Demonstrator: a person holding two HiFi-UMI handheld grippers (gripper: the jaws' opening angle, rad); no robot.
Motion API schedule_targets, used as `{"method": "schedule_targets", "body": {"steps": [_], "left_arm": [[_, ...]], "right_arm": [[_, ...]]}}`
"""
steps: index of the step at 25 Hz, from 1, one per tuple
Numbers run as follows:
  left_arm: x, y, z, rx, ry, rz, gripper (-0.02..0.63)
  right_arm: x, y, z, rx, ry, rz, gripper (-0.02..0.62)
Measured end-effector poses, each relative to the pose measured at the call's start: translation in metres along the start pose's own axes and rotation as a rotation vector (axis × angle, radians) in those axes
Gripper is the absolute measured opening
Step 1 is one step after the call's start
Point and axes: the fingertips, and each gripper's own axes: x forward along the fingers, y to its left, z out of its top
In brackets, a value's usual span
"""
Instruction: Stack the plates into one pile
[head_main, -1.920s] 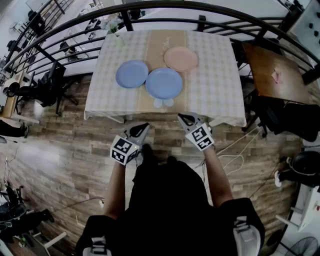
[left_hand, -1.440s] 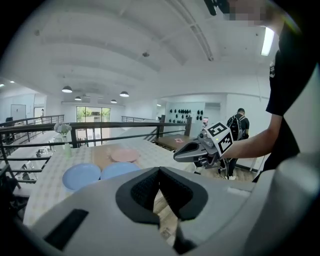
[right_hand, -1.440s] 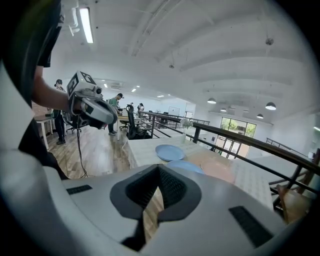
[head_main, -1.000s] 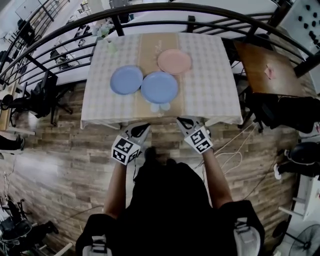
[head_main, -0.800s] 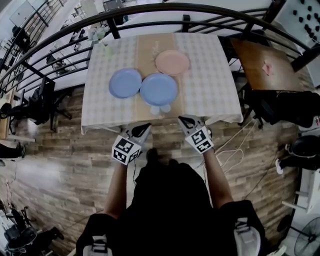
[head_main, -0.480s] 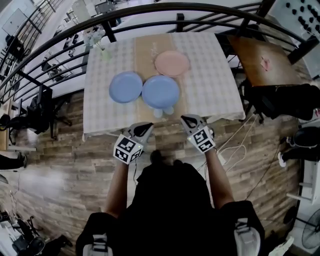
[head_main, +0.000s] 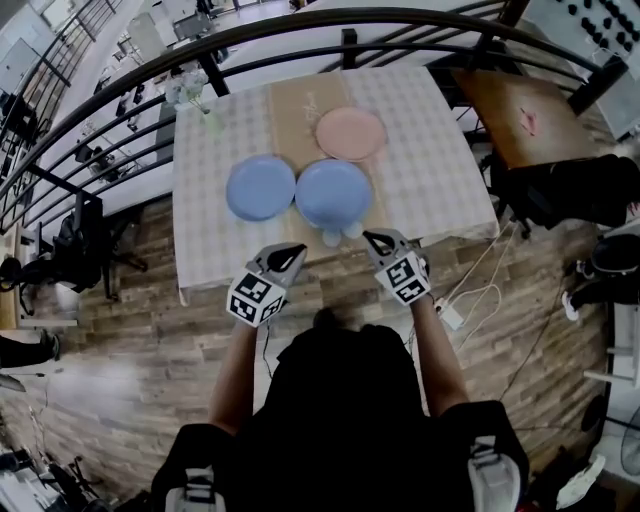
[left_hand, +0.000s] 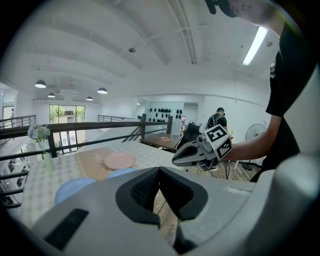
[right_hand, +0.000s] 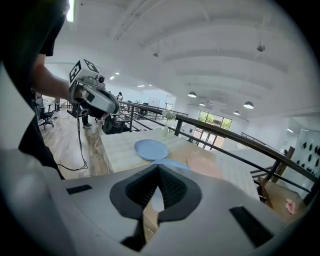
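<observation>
Three plates lie on a checked tablecloth (head_main: 430, 180): a pink plate (head_main: 350, 133) at the back, a blue plate (head_main: 260, 187) on the left and a second blue plate (head_main: 334, 193) in the middle, which overlaps the left one's rim. My left gripper (head_main: 293, 250) and right gripper (head_main: 372, 238) hover side by side at the table's near edge, short of the plates. Both are shut with nothing in them. In the left gripper view the jaws (left_hand: 160, 171) meet, and the right gripper (left_hand: 200, 150) shows beyond them. The right gripper (right_hand: 158, 168) points at the middle blue plate (right_hand: 172, 164).
A dark railing (head_main: 300, 25) curves behind the table. A vase of flowers (head_main: 205, 112) stands at the table's back left corner. A brown wooden table (head_main: 520, 115) is to the right, and a white cable with a power strip (head_main: 450, 315) lies on the plank floor.
The person has stepped towards the table. Both grippers now reach its near edge, closer to the blue plates. The jaws stay shut and the plates have not moved.
</observation>
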Motion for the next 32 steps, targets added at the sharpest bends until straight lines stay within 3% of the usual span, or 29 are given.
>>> {"method": "schedule_targets", "body": {"steps": [19,32], "left_arm": [[-0.041,0.044,-0.024,0.003,0.001,-0.003,0.001],[-0.050,0.055,-0.029,-0.031,-0.012,0.087,0.000]], "right_arm": [[0.049,0.021,0.015,0.008,0.007,-0.037,-0.002],[0.072,0.019,0.003,-0.089,0.044,0.053,-0.002]]}}
